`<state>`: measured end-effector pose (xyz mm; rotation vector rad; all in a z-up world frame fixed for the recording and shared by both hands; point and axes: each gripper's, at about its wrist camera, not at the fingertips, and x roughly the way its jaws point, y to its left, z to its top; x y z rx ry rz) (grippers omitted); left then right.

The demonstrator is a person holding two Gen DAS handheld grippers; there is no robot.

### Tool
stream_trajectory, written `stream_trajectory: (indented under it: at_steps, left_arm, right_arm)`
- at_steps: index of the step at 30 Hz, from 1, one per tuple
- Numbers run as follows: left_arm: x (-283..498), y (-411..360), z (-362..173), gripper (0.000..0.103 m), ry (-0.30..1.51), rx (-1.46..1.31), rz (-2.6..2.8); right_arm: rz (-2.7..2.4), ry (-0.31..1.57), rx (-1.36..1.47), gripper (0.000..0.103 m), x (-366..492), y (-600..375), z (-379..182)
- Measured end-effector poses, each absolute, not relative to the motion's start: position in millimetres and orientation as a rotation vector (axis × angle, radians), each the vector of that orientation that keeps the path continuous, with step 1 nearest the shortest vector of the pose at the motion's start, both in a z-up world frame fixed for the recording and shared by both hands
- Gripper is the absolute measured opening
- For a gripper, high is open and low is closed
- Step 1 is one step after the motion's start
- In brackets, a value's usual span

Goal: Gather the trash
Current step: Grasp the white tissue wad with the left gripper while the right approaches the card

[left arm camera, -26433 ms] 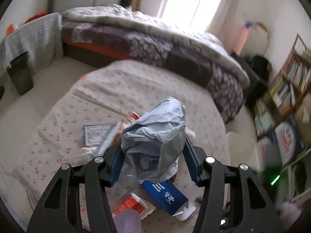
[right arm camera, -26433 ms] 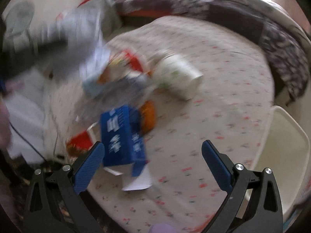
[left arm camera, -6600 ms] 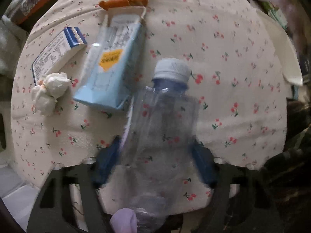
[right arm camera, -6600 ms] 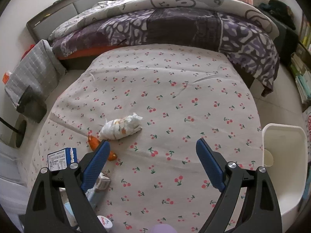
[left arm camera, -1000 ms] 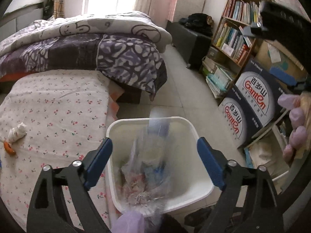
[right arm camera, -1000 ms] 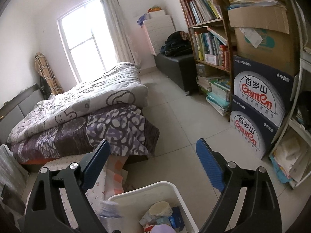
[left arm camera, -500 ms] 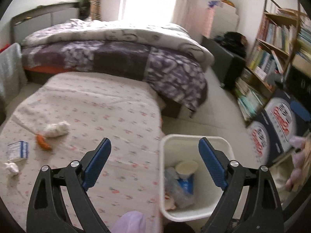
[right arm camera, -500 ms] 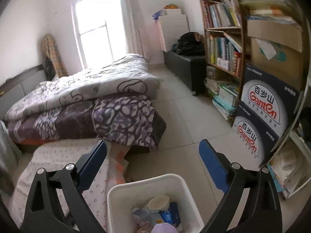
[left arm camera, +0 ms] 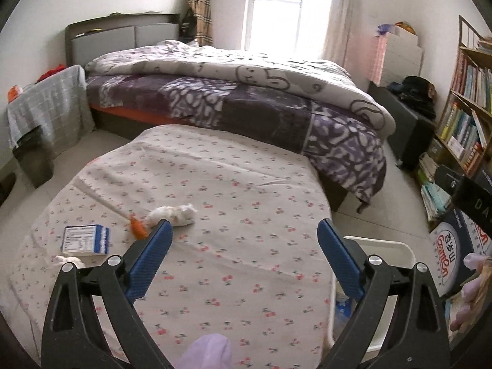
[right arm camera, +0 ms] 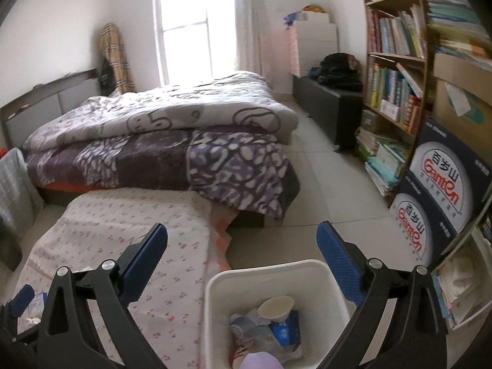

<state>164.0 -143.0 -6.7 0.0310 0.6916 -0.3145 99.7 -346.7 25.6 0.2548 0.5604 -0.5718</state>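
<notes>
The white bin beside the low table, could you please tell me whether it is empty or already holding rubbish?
Holding rubbish. The right wrist view looks down into the white bin and shows a paper cup, a blue carton and crumpled plastic inside.

Box, wad on table left; bin right w/ trash.

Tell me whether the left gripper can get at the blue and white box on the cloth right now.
Probably yes. The left gripper is open and empty, and the box lies flat in the open on the cloth, with nothing on it.
</notes>
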Motion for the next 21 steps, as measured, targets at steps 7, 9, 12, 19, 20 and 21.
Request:
stream_trajectory:
  at_steps: [7,9,12,19,20,21]
  left_arm:
    - [168.6,-114.7,-6.7,0.092,0.698,0.024,-0.260]
    - [171.0,-104.6,-7.2,0.092,0.703,0.016,-0.243]
    - [175.6,-89.7,-9.4,0.092,0.717,0.007,-0.211]
    - [183.4,-56.7,-15.7,0.092,0.753,-0.018,-0.147]
    - [184.7,-50.7,-17.6,0.092,0.759,-0.016,-0.134]
    - [185.7,-47.0,-19.0,0.092,0.762,-0.013,-0.127]
  right_arm:
    - [-0.518,0.582,0.231,0.095,115.1,-315.9,21.3]
    - [-0.502,0.589,0.225,0.095,120.7,-306.3,19.9]
    - [-0.478,0.601,0.220,0.095,129.3,-292.6,17.0]
    - [-0.422,0.624,0.197,0.095,147.0,-259.6,10.3]
    - [-0.413,0.627,0.194,0.095,149.4,-254.9,9.3]
    - [-0.404,0.632,0.193,0.095,152.2,-250.1,8.3]
